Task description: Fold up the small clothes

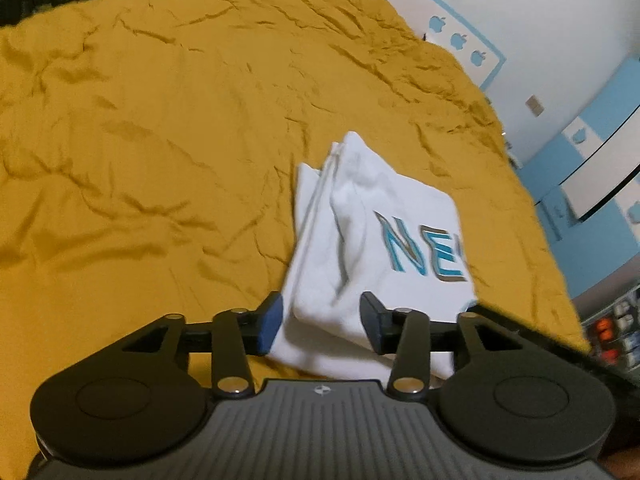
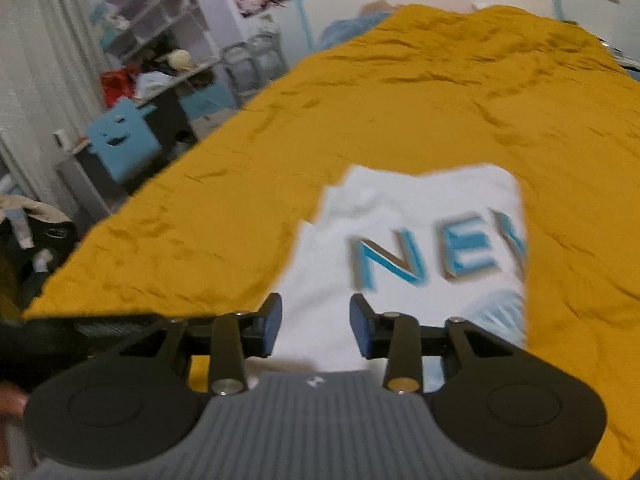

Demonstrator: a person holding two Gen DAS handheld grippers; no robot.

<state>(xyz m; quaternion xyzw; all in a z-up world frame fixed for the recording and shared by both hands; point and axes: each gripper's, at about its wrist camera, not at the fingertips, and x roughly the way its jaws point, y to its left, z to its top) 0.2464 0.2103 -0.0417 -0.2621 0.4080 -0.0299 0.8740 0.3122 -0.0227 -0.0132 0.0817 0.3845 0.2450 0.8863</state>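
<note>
Mustard bedspread [image 1: 160, 140] covers the bed, bearing a white printed garment [image 1: 372, 232] near its right edge, already folded into a compact stack; apparently only tidying remains, though motion blur limits certainty. Left gripper [image 1: 322, 322] and right gripper [image 2: 316, 326] stand parted above the garment, gripping nothing. Cluttered shelves [image 2: 160, 40] stand clear of the work.

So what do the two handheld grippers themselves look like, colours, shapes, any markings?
Both look alike. The left gripper has a grey ribbed body with a small white emblem at its front edge, flanked by two round black housings. Black linkage bars with silver rivets run forward to two black fingers faced with blue pads. The right gripper has the same build, and its fingers carry blue pads too. No cables or sleeves show.
</note>
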